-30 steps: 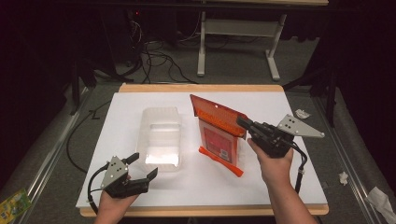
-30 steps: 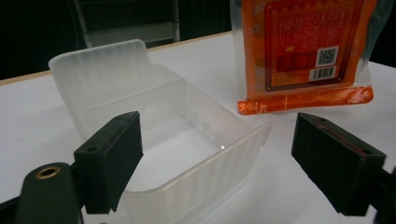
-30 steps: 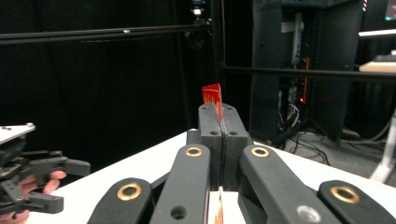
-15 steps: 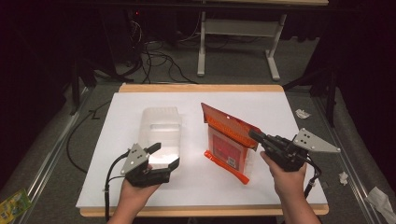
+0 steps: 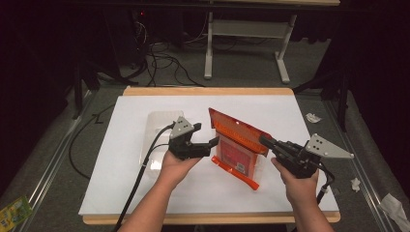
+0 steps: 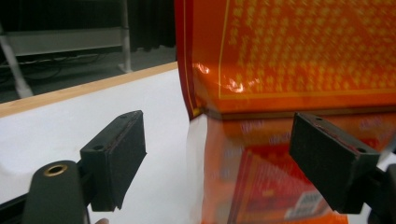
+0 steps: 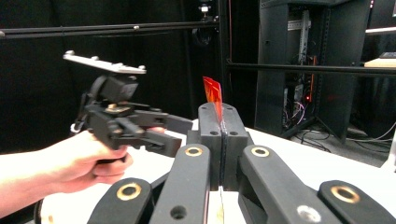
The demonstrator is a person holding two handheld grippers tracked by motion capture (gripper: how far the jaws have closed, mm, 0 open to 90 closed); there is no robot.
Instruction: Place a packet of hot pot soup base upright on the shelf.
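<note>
Orange foil-like plastic makes up the pouch (image 5: 238, 145), a flat glossy bag with printed text, a clear lower part and a stiff sealed strip along its top. It stands tilted over the middle of the white worktop (image 5: 290, 111), its bottom edge resting on the surface. The right tool (image 5: 265, 140) is clamped shut on the pouch's upper right edge; in the right gripper view a thin orange sliver (image 7: 214, 95) sticks up between the two pressed black pads. The left tool (image 5: 211, 143) stands wide apart, holding nothing, its jaws just beside the pouch's left edge; in the left gripper view the pouch (image 6: 289, 60) fills the space ahead, with one rubbery matte pad (image 6: 119, 149) out to the side over bare worktop. A clear, shallow plastic container (image 5: 159, 126) with rounded corners lies behind the left hand.

My judgement of the risks: the film is slick and thin, so the single pinch at the edge could slip and let the pouch flop flat. If the left tool closes off-line, it may catch only the floppy clear part, crumple it, or push the bag sideways out of the right grip. Pulling the two grips apart too hard could tear the seal unevenly and spill whatever is inside.
</note>
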